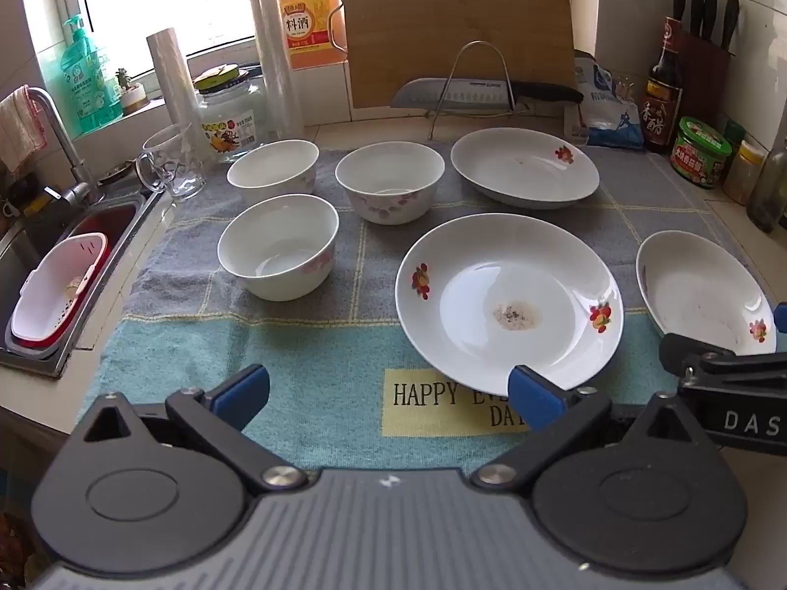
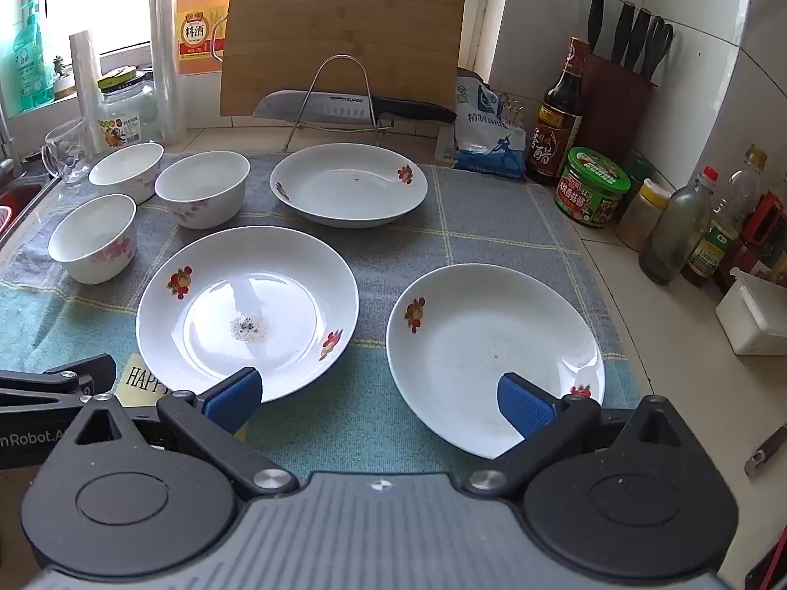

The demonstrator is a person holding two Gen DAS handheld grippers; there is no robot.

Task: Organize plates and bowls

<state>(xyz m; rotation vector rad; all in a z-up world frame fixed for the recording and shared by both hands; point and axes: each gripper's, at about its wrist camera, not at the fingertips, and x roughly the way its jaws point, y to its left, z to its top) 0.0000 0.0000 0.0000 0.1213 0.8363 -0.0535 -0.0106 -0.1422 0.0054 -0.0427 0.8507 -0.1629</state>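
Three white flower-printed plates lie on a towel mat: a middle plate (image 1: 509,300) (image 2: 246,312) with a dirty spot, a far plate (image 1: 524,167) (image 2: 349,184), and a right plate (image 1: 703,290) (image 2: 494,354). Three white bowls stand to the left: near bowl (image 1: 278,253) (image 2: 93,238), far left bowl (image 1: 273,169) (image 2: 127,171), and middle bowl (image 1: 390,182) (image 2: 202,189). My left gripper (image 1: 388,393) is open above the mat's front edge, empty. My right gripper (image 2: 378,398) is open too, hovering between the middle and right plates, holding nothing.
A sink (image 1: 59,255) with a red-white basket lies at the left. A glass mug (image 1: 169,167), jar, knife (image 1: 487,93) on a wire rack, cutting board (image 1: 457,29) and bottles (image 2: 558,113) line the back. Condiment bottles and a white box (image 2: 752,317) crowd the right.
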